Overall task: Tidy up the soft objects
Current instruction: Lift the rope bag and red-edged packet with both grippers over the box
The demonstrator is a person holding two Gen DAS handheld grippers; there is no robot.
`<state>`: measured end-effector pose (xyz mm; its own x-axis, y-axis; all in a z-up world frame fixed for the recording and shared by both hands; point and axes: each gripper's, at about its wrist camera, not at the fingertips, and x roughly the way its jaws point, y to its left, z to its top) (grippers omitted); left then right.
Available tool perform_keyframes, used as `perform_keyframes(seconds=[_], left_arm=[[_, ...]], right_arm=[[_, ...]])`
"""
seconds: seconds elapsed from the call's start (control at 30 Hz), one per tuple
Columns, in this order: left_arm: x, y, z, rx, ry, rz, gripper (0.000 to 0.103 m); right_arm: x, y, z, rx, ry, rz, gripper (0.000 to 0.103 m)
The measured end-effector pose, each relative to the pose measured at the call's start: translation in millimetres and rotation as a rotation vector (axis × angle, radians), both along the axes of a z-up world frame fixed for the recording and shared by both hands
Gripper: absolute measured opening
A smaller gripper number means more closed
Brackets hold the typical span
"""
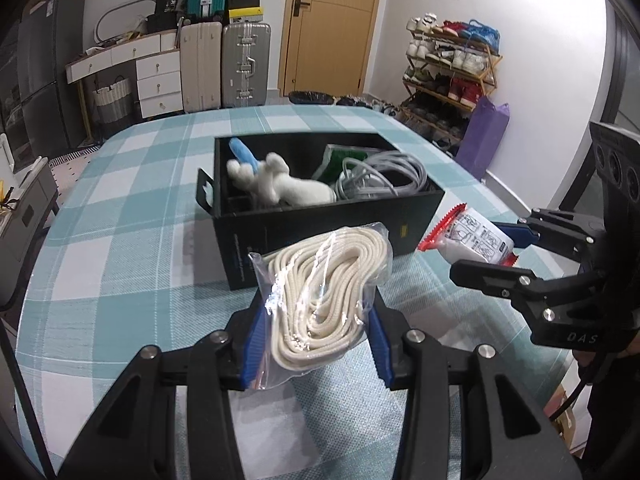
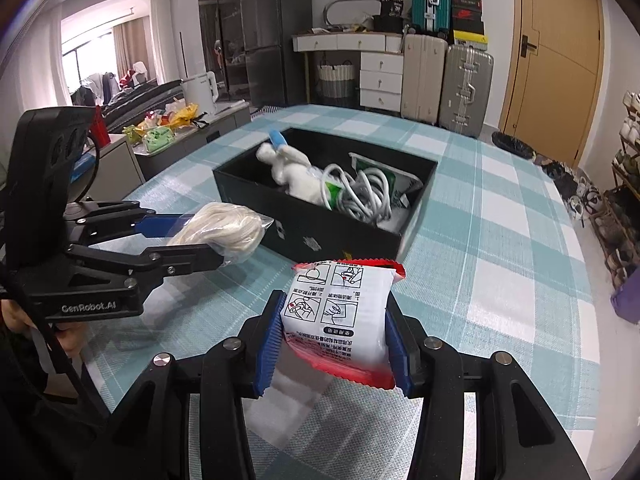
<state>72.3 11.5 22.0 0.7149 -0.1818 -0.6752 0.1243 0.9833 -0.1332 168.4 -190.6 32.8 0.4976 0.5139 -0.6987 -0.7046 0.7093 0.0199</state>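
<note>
Inside black box [image 1: 320, 228]: plush toy [image 1: 288, 188], cable coil [image 1: 384, 172], green packet [image 1: 340, 160].

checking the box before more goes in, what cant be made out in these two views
- Black box floor: hidden in both views by the plush toy, grey cable and green packet.
- Packet lettering in the right gripper: too small to read.
- Bagged rope's lower end in the left gripper: hidden by glare and the fingers.

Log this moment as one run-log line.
left gripper: shut on clear bag of cream rope | right gripper: shut on red-edged white packet | black open box: ahead on checked tablecloth
</note>
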Motion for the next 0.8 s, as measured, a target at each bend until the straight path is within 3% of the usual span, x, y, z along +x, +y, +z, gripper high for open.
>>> perform_keyframes(seconds=[0.43, 0.8], left_arm=[[6.4, 14.9, 27.4, -0.009, -0.073, 0.032, 0.043], [22.9, 21.3, 43.3, -0.010, -0.110, 0.031, 0.043]], right_arm=[[-8.5, 0.2, 35.7, 0.046, -0.084, -0.033, 0.046], [4.8, 7.6, 52.7, 0.080, -0.095, -0.065, 0.046]])
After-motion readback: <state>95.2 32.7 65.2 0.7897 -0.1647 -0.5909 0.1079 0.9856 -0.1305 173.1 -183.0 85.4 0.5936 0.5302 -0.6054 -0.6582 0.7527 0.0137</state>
